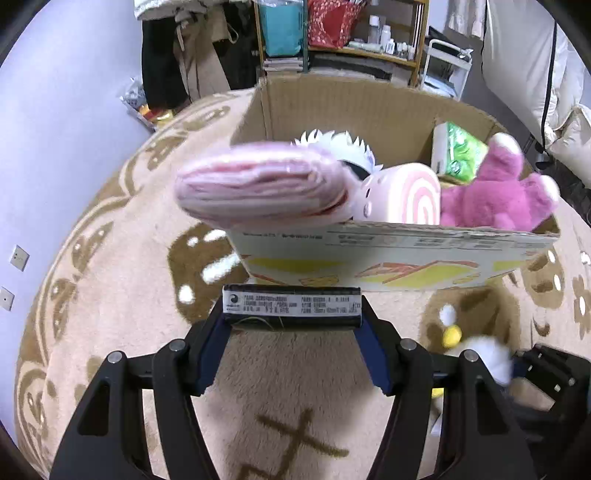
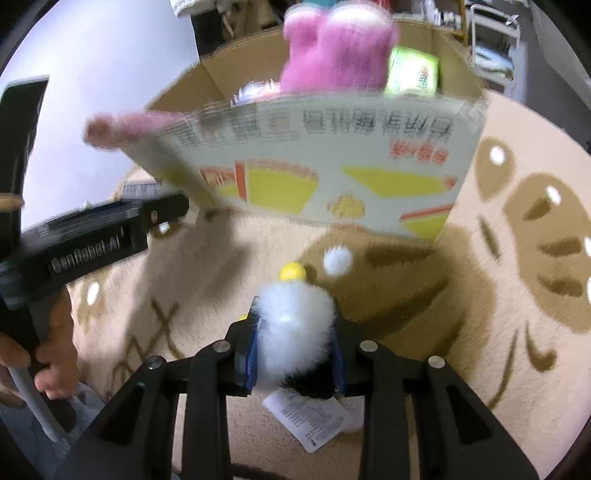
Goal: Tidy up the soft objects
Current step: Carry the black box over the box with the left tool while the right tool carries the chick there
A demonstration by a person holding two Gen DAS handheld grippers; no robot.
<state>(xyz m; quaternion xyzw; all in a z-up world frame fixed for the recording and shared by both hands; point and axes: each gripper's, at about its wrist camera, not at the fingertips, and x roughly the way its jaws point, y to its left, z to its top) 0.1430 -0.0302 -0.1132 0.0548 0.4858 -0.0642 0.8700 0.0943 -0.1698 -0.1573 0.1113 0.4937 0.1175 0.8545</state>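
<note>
My left gripper (image 1: 291, 308) is shut on the black label card of a folded pink cloth (image 1: 262, 186), which it holds over the near left corner of the cardboard box (image 1: 369, 258). The box holds a pink plush bear (image 1: 495, 195), a pink swirl roll plush (image 1: 402, 194), a white spiky plush (image 1: 332, 142) and a green tissue pack (image 1: 458, 153). My right gripper (image 2: 293, 328) is shut on a white fluffy plush with a yellow beak (image 2: 293, 321), just above the rug in front of the box (image 2: 332, 177). The left gripper (image 2: 92, 240) shows at the left of the right wrist view.
The box stands on a beige rug with brown patterns (image 1: 129, 258). A wall (image 1: 55, 129) is at the left. Shelves with bags and bottles (image 1: 332, 33) and hanging clothes (image 1: 184, 55) stand behind the box.
</note>
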